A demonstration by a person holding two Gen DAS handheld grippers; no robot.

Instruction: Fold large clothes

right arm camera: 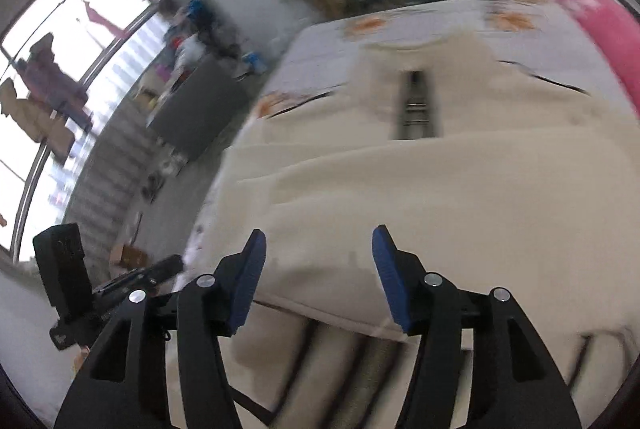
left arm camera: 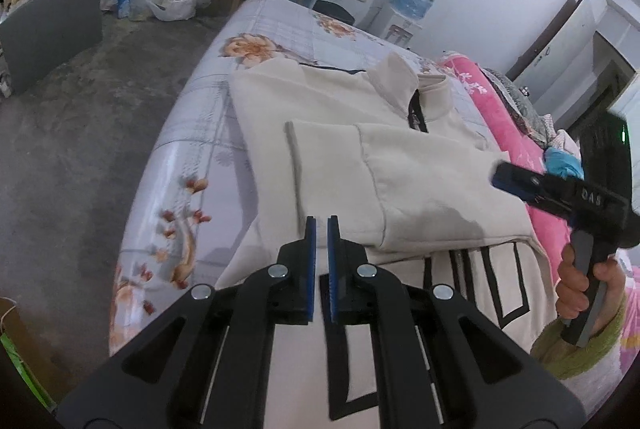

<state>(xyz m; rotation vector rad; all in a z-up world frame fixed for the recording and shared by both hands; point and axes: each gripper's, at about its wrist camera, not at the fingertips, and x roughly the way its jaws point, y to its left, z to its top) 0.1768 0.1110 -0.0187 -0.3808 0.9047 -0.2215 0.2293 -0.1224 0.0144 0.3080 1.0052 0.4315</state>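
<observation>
From my left wrist camera, my left gripper (left arm camera: pixel 321 225) hangs over the near part of a cream sweatshirt (left arm camera: pixel 340 117) that lies flat on the bed (left arm camera: pixel 192 157). The blue pads (left arm camera: pixel 311 249) stand almost together with only a thin gap, and nothing sits between them, so I count it as closed on nothing. One sleeve (left arm camera: pixel 400 181) is folded across the chest, its cuff edge just ahead of my fingertips. The collar (left arm camera: pixel 404 81) stands up beyond it, with a dark zip below. Bold black lettering (left arm camera: pixel 496 281) runs across the near part. The fabric looks thick, soft and matte, probably fleece: I judge it light but floppy, likely to sag unless taken at two points. The hem or the folded sleeve edge looks the best place to pinch. At the right, my right hand (left arm camera: pixel 580 285) holds the other tool. The sheet is smooth with a flower print, and a pink blanket (left arm camera: pixel 496 109) lies along its far side.

From my right wrist camera, badly blurred, my right gripper (right arm camera: pixel 318 249) is spread wide above the same cream cloth, holding nothing.
</observation>
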